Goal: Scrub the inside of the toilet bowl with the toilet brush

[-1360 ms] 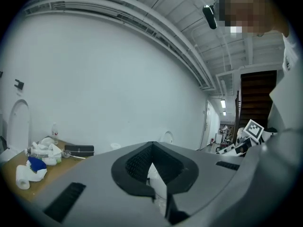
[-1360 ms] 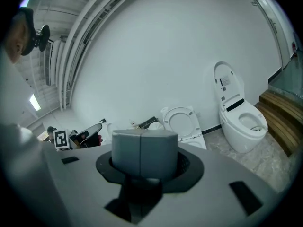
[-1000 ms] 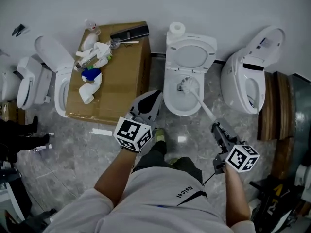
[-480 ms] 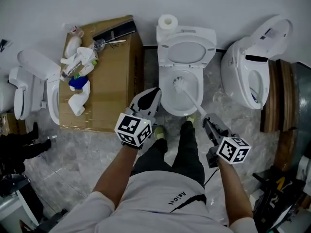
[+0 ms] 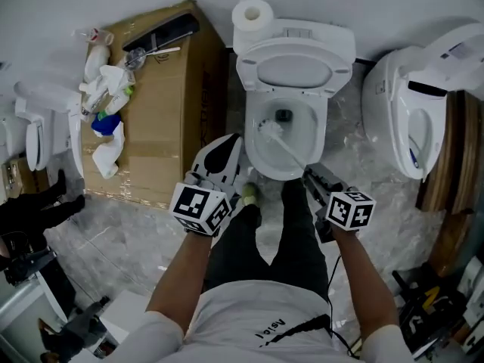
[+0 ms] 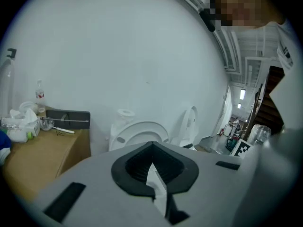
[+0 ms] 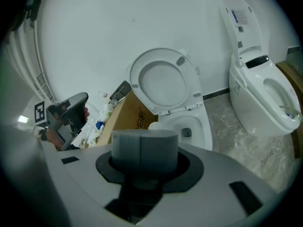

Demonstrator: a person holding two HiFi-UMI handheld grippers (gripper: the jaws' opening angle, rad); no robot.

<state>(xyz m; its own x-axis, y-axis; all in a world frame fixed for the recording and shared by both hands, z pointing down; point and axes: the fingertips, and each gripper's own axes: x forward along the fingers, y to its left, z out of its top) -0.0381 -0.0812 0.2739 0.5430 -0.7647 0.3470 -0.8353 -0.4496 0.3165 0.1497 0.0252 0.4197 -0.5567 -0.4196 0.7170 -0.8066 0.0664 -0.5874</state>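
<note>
White porcelain fills the middle of the room: the toilet bowl (image 5: pixel 274 169) stands with its lid (image 5: pixel 295 72) tipped up against the wall. The toilet brush (image 5: pixel 271 130) is down inside it, bristled head against the left inner wall, near the drain hole. The right hand-held gripper (image 5: pixel 311 178) is clamped on the top end of the brush's handle, just over the bowl's front rim. The left hand-held gripper (image 5: pixel 224 153) has its jaws together on nothing and hangs just left of the bowl, beside the cardboard box (image 5: pixel 162 112). I'd judge the scrubbing under way but far from finished. Only one patch of wall sits under the bristles, and the back, the right wall and under the rim look left to do. How clean any of it is, I can't tell.
</note>
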